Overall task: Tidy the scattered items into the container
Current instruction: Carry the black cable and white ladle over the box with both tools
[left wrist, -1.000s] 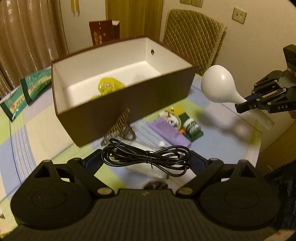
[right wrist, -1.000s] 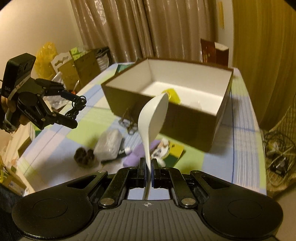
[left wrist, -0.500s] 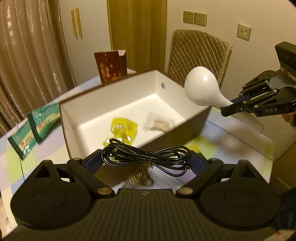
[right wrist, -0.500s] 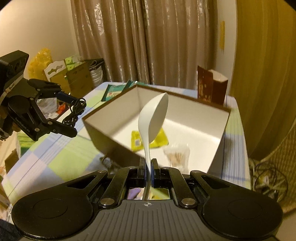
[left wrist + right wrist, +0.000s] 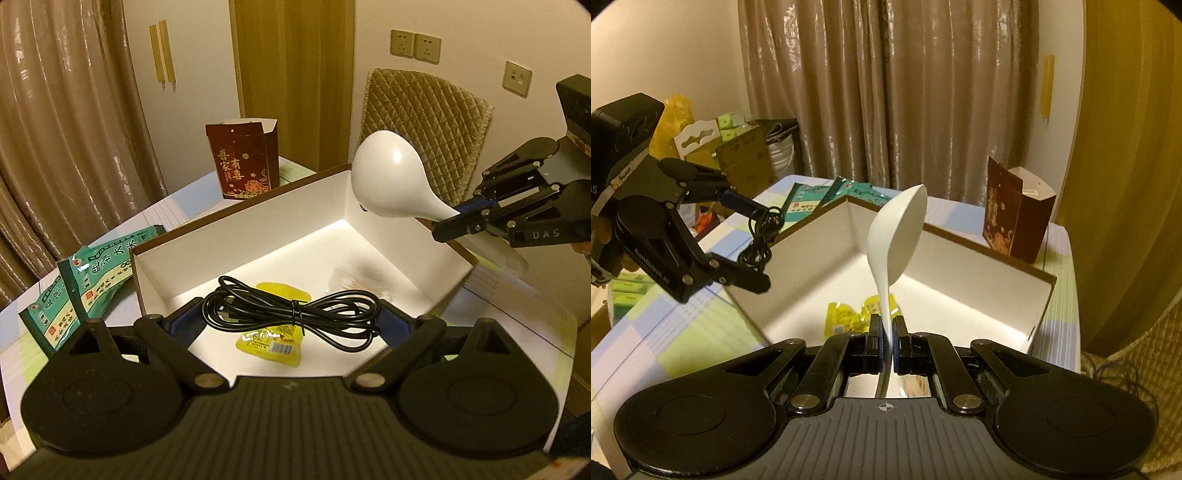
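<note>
- Box (image 5: 369,236), brown outside and white inside, is seen open-topped on the checked tablecloth (image 5: 683,332), filling the middle of both wrist views.
- Nearest in the left wrist view, the left gripper (image 5: 291,325) is held over the box's near edge, its jaws set fairly wide and closed on a bundled black cable (image 5: 295,314) that spans the gap between the blue pads.
- Under the cable, a yellow packet (image 5: 273,341) is seen lying on the white floor of the box, towards the near wall.
- A pale, see-through packet (image 5: 354,280) is made out further in on the box floor; its contents cannot be told.
- In the right wrist view, the right gripper (image 5: 885,347) is seen with its jaws narrow, pinched on the handle of a white ladle (image 5: 897,240); the bowl of the ladle is held up above the box's interior.
- In the left wrist view the same ladle is seen over the far right corner of the box.
- Green packets (image 5: 74,288) are laid on the table outside the box's left wall.
- Beyond the far wall of the box, a dark red gift bag (image 5: 242,162) is stood upright near the table's far edge.
- A quilted chair back (image 5: 424,118) is seen behind the table.
</note>
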